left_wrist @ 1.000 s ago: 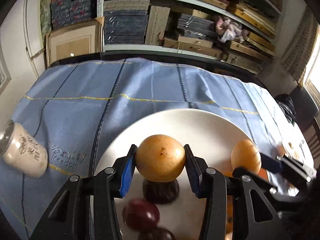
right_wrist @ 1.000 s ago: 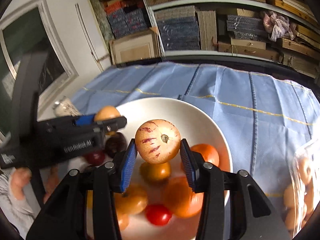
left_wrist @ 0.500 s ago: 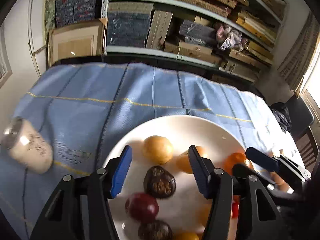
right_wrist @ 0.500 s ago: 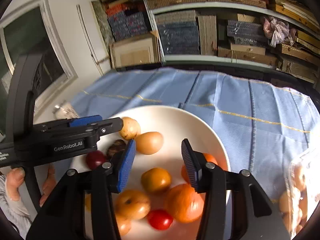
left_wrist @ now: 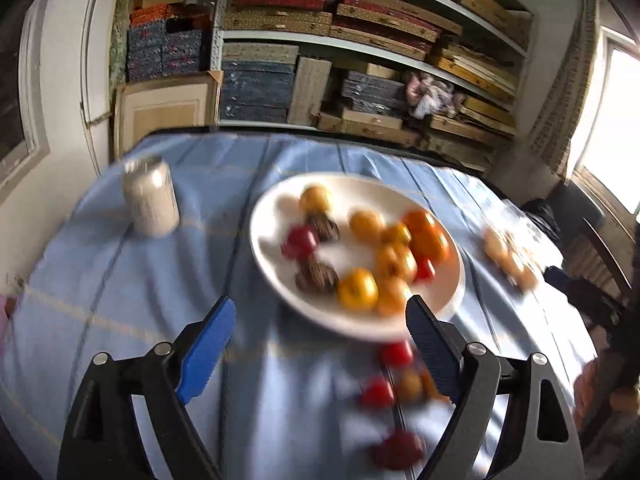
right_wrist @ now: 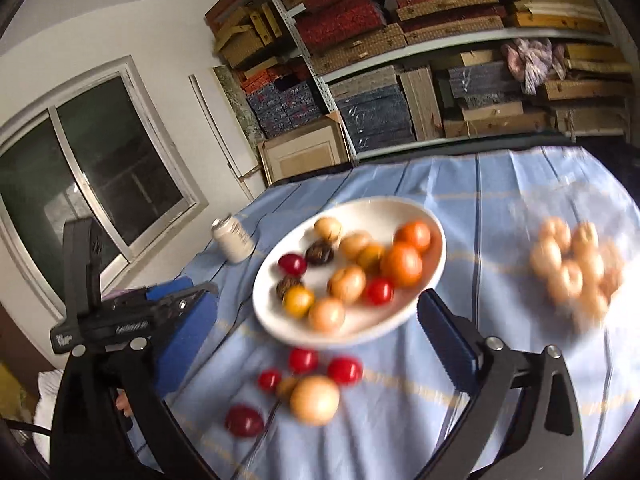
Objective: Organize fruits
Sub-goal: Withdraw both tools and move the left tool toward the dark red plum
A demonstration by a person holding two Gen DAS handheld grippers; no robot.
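Light blue striped tablecloth [left_wrist: 168,280] covers the table; the white round ceramic plate [right_wrist: 276,312] sits mid-cloth, heaped with orange, yellow, red and dark brown fruits [right_wrist: 402,264]. Behind the plate, metal shelving [left_wrist: 360,48] stacked with woven and patterned boxes; a dark sliding window [right_wrist: 100,176] on the wall left of the plate. Cream cylindrical jar [left_wrist: 150,200] stands left of the plate, apart from it. Loose red and tan fruits [right_wrist: 316,398] lie on the cloth just in front of the plate. Pale round fruits in a clear pack [right_wrist: 576,268] lie right of the plate; edges too blurred to trace.

Left gripper [left_wrist: 320,348]: jaws have just been opening, stand wide, nothing between the blue pads. Right gripper [right_wrist: 320,344]: jaws have likewise just been opening and hold nothing.

Both views motion-smeared; fruit kinds unclear. Left gripper partly overlaps the right view's lower left.
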